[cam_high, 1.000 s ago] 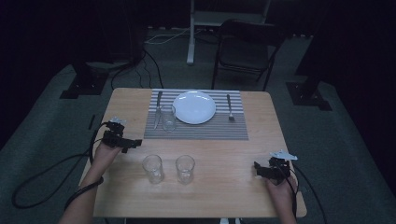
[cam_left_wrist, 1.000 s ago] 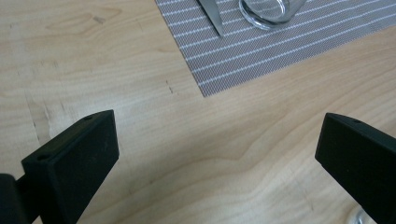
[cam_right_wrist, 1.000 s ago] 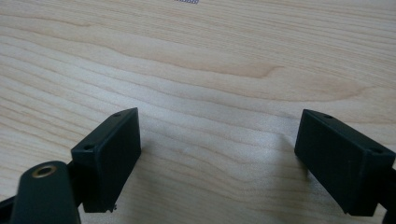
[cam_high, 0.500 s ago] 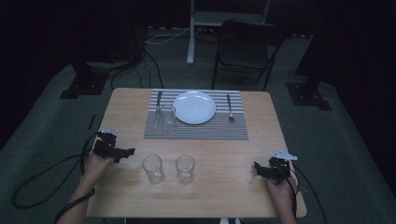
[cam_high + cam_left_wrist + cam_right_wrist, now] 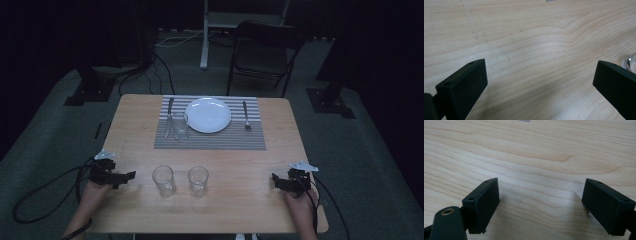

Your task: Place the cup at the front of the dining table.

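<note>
The left gripper [image 5: 114,175] rests on the desk [image 5: 240,210], jaws released and empty, pointing toward the near glass [image 5: 163,180] just beside it. The right gripper [image 5: 284,183], jaws also released, lies well apart from the second glass [image 5: 198,180].

The left gripper [image 5: 131,175] rests low at the near left edge, held in the person's left hand [image 5: 93,189], its jaws pointing right. In the left gripper view [image 5: 540,82] the two black jaws stand wide apart with nothing between them. The right gripper [image 5: 274,178] sits at the near right edge in the right hand [image 5: 300,200], jaws pointing left. In the right gripper view [image 5: 540,202] its jaws are also spread wide and empty. Both forearms come in from the bottom, and a cable trails from each gripper.
</note>
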A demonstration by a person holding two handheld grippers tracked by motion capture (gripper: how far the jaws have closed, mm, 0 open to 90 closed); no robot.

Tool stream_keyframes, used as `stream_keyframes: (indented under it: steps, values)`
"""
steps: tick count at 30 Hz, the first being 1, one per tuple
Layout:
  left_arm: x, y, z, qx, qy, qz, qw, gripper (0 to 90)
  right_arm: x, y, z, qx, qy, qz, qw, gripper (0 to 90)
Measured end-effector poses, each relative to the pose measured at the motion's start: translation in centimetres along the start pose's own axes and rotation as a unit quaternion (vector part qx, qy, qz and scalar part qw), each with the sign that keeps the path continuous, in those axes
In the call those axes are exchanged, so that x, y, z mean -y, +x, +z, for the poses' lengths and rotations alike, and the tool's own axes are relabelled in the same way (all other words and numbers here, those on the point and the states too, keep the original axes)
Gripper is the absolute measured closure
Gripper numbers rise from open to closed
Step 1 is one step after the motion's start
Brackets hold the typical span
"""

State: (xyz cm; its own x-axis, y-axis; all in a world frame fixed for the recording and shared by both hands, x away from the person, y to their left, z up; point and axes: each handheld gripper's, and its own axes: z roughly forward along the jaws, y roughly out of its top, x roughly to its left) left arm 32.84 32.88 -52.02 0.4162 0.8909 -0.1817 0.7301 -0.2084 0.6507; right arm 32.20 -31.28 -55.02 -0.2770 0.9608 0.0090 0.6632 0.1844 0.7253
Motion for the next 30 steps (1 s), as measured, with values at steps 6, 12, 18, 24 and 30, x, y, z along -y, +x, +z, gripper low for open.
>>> stream_keyframes:
  steps: [6, 12, 18, 24, 30]
  values:
    - [1.8, -0.1, -0.3, -0.012, -0.013, 0.005, 0.9998, 0.0, 0.0, 0.0, 0.0, 0.000, 0.000, 0.000, 1.0000, 14.2]
    - [3.6, 0.0, -0.9, -0.030, -0.045, 0.005, 0.9985, 0.0, 0.0, 0.0, 0.0, 0.001, 0.000, 0.002, 1.0000, 14.2]
    - [4.7, -0.7, -1.4, -0.063, -0.077, 0.021, 0.9948, 0.0, 0.0, 0.0, 0.0, 0.001, 0.000, 0.002, 1.0000, 14.1]
    - [5.5, -1.3, -2.0, -0.085, -0.100, 0.013, 0.9913, 0.0, 0.0, 0.0, 0.0, 0.001, 0.000, 0.002, 1.0000, 14.2]
    - [6.6, -1.7, -2.6, -0.118, -0.120, -0.014, 0.9856, 0.0, 0.0, 0.0, 0.0, 0.001, 0.000, 0.002, 1.0000, 14.1]
